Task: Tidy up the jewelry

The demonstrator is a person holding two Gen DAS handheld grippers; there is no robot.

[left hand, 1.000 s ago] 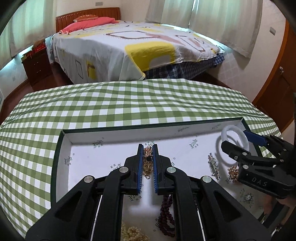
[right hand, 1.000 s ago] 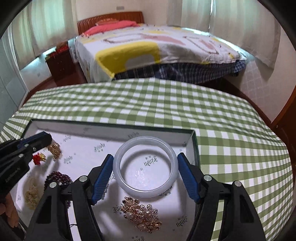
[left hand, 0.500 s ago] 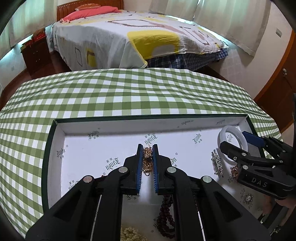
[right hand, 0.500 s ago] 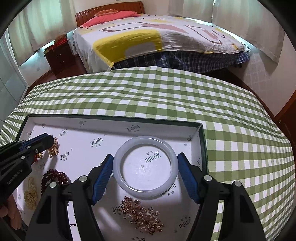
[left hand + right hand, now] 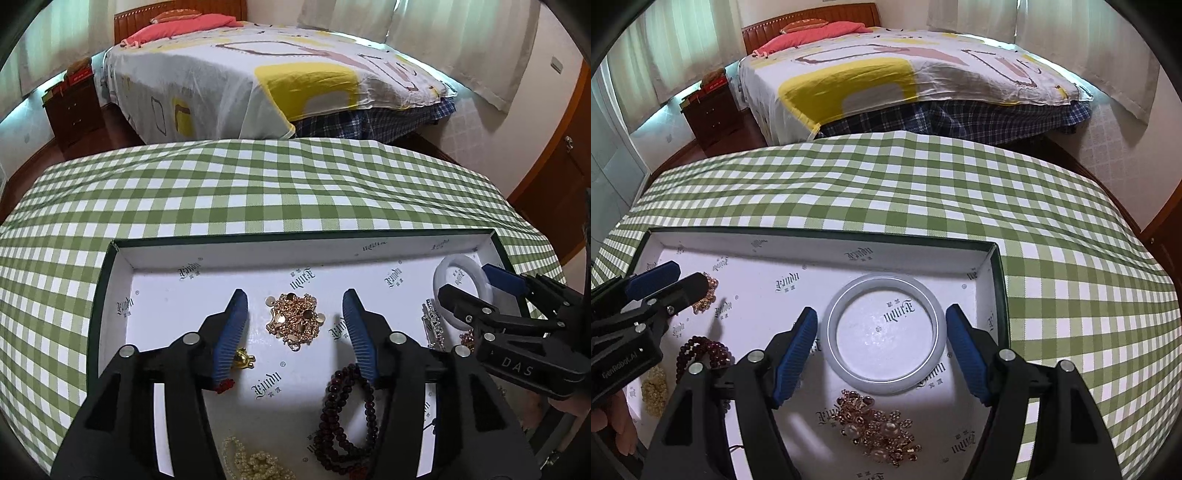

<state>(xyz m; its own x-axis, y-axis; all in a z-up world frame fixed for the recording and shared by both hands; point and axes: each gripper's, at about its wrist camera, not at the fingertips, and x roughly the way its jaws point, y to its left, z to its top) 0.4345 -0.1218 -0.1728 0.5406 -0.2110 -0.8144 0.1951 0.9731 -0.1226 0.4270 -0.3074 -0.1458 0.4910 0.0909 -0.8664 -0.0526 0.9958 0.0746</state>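
Note:
A white-lined tray [image 5: 221, 254] sits on the checked table. My left gripper [image 5: 295, 308] is open, its jaws either side of a gold chain [image 5: 295, 321] lying on the tray floor. A dark red bead bracelet [image 5: 347, 417], a pearl strand [image 5: 255, 461] and a small gold charm [image 5: 243, 360] lie near it. My right gripper [image 5: 882, 325] is open around a white jade bangle [image 5: 882, 380] lying flat by the tray's right wall [image 5: 995, 295]; the pads stand apart from it. A gold pearl brooch [image 5: 879, 432] lies in front of it.
A silver clip [image 5: 432, 325] lies between the two grippers. The green checked tablecloth [image 5: 923, 192] stretches beyond the tray. A bed [image 5: 277, 74] stands behind the table, a nightstand [image 5: 74, 107] at left.
My left gripper has opened and let go of the gold chain, which now lies on the tray. The right gripper's pads have spread slightly from the bangle.

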